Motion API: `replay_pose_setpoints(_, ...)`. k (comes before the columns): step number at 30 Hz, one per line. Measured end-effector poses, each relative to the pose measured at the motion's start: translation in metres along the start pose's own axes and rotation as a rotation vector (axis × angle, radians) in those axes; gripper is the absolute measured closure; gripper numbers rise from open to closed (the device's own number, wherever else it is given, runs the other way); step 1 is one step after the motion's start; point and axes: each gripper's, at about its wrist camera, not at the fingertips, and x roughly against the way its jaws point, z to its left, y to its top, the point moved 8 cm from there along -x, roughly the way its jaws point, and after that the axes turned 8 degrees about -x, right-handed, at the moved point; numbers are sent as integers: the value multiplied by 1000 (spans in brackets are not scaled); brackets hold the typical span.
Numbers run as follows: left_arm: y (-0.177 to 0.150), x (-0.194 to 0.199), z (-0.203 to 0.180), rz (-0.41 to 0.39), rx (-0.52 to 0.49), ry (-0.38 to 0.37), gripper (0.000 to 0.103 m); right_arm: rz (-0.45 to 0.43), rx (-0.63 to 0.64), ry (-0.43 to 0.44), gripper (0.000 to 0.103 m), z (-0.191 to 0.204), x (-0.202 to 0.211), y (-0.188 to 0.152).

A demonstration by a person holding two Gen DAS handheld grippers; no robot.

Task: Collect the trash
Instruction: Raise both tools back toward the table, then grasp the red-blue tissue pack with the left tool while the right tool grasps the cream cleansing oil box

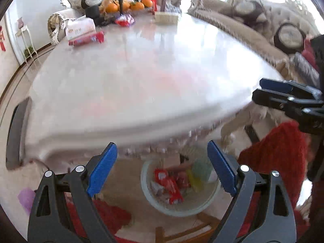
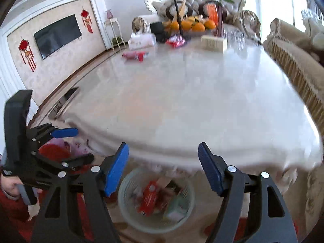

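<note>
A pale mesh waste basket [image 1: 144, 190] [image 2: 121, 197] stands on the floor under the near edge of the table [image 1: 141, 77] [image 2: 192, 101]. It holds several red and yellow wrappers [image 1: 172, 186] [image 2: 149, 198]. My left gripper [image 1: 162, 151] [image 2: 83, 144] hangs open above the basket with nothing between its blue pads. My right gripper [image 2: 163, 147] [image 1: 261, 91] is open and empty too, beside the left one. A red wrapper [image 1: 87, 39] [image 2: 134, 56] lies far off on the table. A red-and-white packet [image 1: 125, 20] [image 2: 175, 41] lies further back.
At the table's far end are a tissue box [image 1: 80, 28] [image 2: 141, 40], oranges [image 1: 129, 6] [image 2: 192, 25], a stand pole [image 2: 178, 16], glasses [image 2: 235, 34] and a small box [image 2: 214, 43]. A fringed sofa [image 2: 293, 60] runs along the right. A person's red sleeve [image 1: 279, 151] is close by.
</note>
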Motion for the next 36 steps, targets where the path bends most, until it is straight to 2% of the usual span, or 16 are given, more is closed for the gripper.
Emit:
replay_pose_setpoints(4, 43, -6, 29, -37, 15, 47, 15, -34, 23, -5, 36, -6, -13, 35)
replay_pose_setpoints(9, 107, -33, 79, -64, 44, 84, 15, -57, 56, -35, 36, -29, -39, 94)
replay_pose_setpoints(13, 166, -66, 110, -73, 32, 130, 15, -67, 93, -79, 36, -55, -64, 144)
replay_pose_setpoints(17, 219, -96, 133, -107, 38, 135, 15, -50, 127, -103, 36, -85, -95, 190)
replay_pose_setpoints(20, 255, -127, 154, -98, 91, 132, 15, -42, 157, -123, 34, -110, -119, 221)
replay_pose_setpoints(22, 278, -152, 169, -75, 145, 155, 15, -25, 187, -119, 32, -126, -143, 242)
replay_pose_setpoints(25, 310, -187, 188, -59, 205, 195, 15, 21, 238, -125, 32, -145, -179, 264)
replay_pose_setpoints(30, 348, -245, 212, -20, 296, 182, 15, 103, 291, -84, 32, -158, -226, 289)
replay_pose_setpoints(36, 375, -290, 226, 8, 237, 205, 15, 172, 372, -59, 32, -153, -260, 304)
